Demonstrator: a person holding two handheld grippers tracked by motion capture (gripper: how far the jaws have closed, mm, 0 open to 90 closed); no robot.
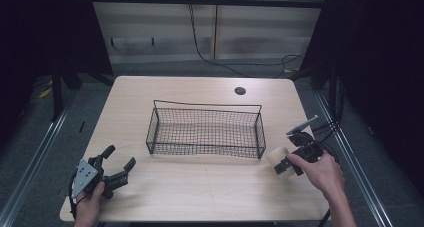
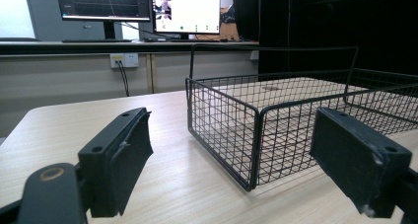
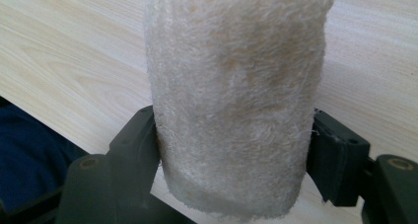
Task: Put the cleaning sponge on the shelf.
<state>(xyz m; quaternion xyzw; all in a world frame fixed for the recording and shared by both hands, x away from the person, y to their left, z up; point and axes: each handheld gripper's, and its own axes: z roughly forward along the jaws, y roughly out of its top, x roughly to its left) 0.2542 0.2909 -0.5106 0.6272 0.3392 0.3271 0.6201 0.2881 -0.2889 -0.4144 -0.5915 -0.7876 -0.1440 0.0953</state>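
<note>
Lighting dim and even from overhead, dark surround beyond the table; monitors glare far left; near jaws soft-focused; towel roll slightly blurred.

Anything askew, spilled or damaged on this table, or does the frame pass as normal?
Nothing stands out. The wire basket sits upright mid-table, with nothing visible inside. The right gripper is clamped on a rolled cream towel near the table's right edge, and the roll looks intact. The left gripper rests open on the table.

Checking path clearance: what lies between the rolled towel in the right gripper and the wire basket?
Only bare tabletop between the rolled towel and wire basket, per the high view.
</note>
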